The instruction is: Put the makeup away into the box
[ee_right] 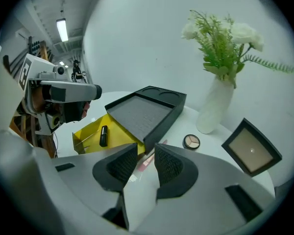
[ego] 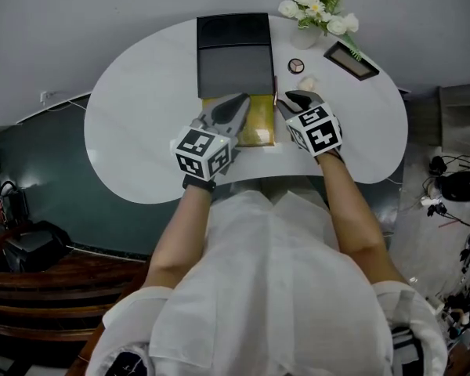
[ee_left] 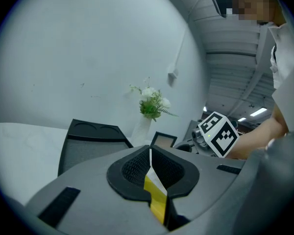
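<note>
The left hand-held gripper (ee_left: 150, 153) clamps the yellow box (ee_right: 88, 133) wall; the right hand-held gripper (ee_right: 145, 155) gapes empty above a pink stick (ee_right: 159, 146), perhaps lip liner, near a compact (ee_right: 191, 141). Only its view shows the lipstick (ee_right: 103, 135) boxed.

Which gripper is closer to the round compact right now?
Right. The right gripper hovers just short of the compact, jaws open; the left gripper is across the yellow box, clamped on its wall.

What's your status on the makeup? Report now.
Left gripper shut on yellow box wall. Right gripper open, empty. Lipstick in the box; pink pencil and compact on the table. Black tray beside the pencil.
</note>
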The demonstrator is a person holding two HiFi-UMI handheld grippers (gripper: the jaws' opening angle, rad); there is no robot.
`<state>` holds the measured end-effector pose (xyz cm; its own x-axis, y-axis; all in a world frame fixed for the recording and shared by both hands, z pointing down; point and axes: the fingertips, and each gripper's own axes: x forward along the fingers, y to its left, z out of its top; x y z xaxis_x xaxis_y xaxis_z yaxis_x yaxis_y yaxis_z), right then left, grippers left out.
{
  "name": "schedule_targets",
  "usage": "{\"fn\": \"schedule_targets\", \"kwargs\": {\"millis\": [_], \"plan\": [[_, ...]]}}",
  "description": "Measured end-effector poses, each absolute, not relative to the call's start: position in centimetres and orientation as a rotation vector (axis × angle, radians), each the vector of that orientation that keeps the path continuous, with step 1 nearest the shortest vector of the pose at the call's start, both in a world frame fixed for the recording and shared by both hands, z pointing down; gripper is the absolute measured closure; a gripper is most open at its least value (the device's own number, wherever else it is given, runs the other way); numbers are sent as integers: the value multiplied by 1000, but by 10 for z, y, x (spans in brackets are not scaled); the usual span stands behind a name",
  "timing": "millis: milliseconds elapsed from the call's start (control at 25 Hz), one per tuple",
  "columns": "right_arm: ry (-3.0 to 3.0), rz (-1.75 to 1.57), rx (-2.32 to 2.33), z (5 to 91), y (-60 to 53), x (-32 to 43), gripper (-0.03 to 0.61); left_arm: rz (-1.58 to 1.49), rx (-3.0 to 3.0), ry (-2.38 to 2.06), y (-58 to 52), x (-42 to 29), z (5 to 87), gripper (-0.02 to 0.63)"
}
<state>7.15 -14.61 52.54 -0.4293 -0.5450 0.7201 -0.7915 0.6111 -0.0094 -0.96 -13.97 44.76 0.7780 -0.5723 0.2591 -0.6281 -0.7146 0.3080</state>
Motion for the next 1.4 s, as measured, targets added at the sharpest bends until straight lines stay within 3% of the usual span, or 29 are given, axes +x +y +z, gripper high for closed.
{"fn": "schedule_targets", "kwargs": {"millis": [200,400,760,1160,1400], "plan": [[-2074,478,1155,532,-158,120,475,220,2607,-867,-145,15,447,588],[-2025,471,1169,546,-172,148,388,244,2604,-853,-151,30,450,588],[-1977,401,1040,571,-192,154,341,260,2577,-878,-166,40,455,588],[-1905,345,953,591,-198,161,339,263,2554,-900,-170,42,461,588],[-1873,322,960,596,-198,167,415,263,2551,-912,-169,37,459,588]]}}
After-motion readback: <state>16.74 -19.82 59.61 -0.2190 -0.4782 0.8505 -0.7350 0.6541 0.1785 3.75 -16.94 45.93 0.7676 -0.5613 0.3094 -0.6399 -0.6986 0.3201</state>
